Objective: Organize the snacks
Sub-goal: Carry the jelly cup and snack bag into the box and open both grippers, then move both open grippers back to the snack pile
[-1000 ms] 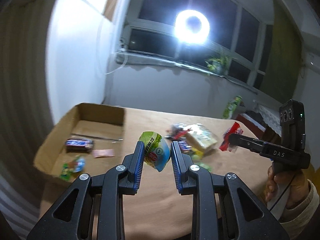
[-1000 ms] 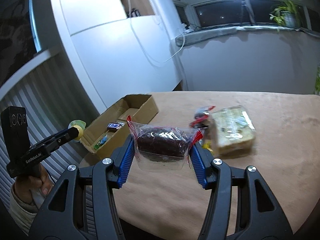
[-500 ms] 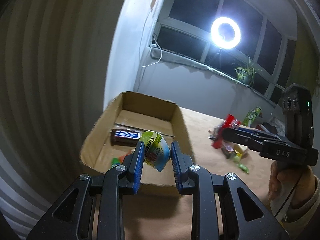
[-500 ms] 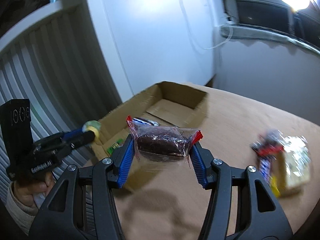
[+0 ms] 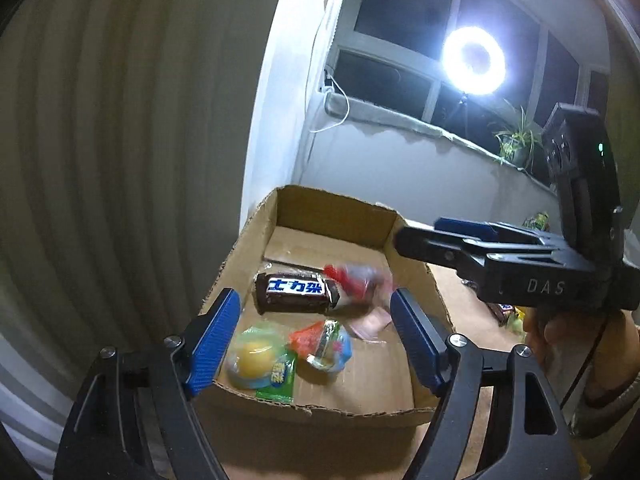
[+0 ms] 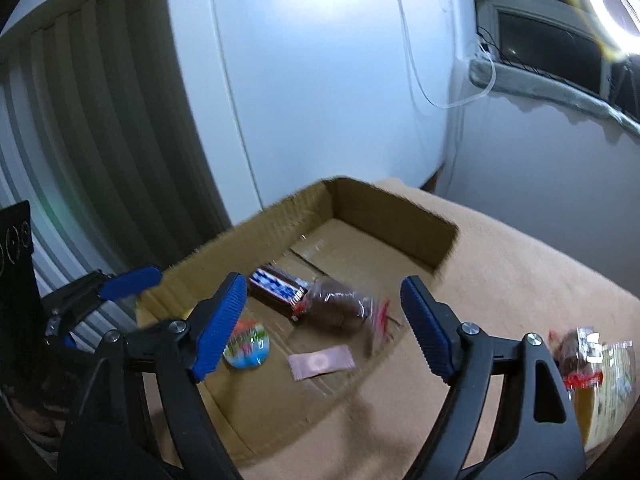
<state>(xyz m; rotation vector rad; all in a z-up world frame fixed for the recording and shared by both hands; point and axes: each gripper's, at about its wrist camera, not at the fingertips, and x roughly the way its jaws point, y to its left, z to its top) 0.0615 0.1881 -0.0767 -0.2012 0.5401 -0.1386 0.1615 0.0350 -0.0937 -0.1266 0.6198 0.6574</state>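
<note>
1. Now, left wrist view: the left gripper (image 5: 315,336) is opening, nothing between its pads, over the cardboard box (image 5: 332,212); the jelly cup (image 5: 256,360) lies inside beside the chocolate bar (image 5: 296,291).
2. Right wrist view: the right gripper (image 6: 323,322) is opening too, empty; the brown cake packet (image 6: 340,307) lies in the box, touching the bar.

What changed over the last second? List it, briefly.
Both grippers swung over to the box and are opening: the left gripper dropped its jelly cup, the right gripper its brown cake pack. Chocolate bar and pink packet stayed put.
</note>
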